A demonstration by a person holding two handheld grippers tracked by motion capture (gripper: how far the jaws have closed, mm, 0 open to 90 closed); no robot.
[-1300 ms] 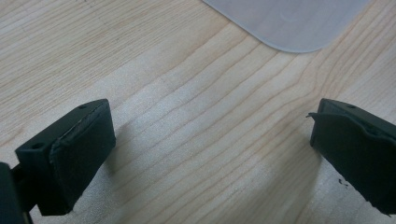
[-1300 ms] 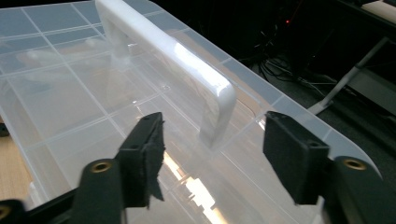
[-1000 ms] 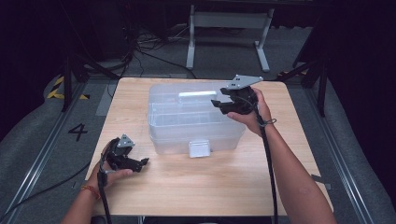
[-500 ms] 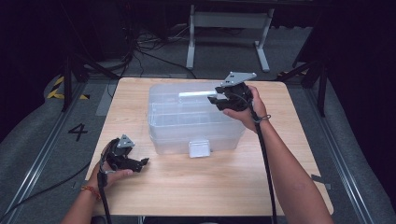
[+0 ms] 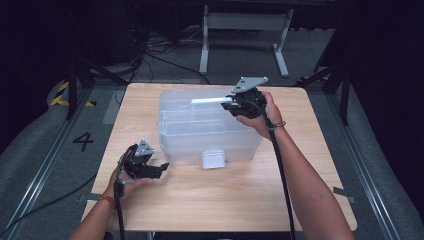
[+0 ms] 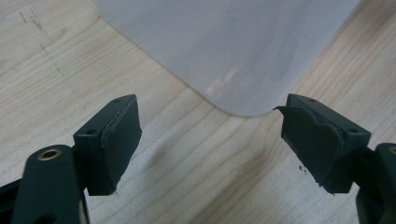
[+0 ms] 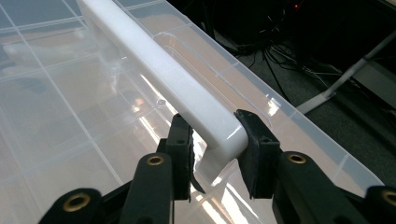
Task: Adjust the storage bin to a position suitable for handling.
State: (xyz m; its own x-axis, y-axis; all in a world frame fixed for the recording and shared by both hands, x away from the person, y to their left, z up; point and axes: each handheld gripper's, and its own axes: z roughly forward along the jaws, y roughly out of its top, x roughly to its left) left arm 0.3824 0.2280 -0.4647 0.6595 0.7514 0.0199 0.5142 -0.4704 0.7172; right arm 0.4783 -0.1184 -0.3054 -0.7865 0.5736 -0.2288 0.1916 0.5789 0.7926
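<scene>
The right hand-held gripper [image 7: 214, 156] has just been closing and now clamps the white handle [image 7: 163, 79] of the clear plastic box [image 5: 210, 130] mid-worktop [image 5: 225, 200]. The left hand-held gripper [image 6: 210, 144], jaws closing but apart, holds nothing. The box looks light, stiff and slick, so the handle seems the surest hold.

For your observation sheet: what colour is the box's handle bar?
White handle bar, clearest in the right gripper view.
</scene>
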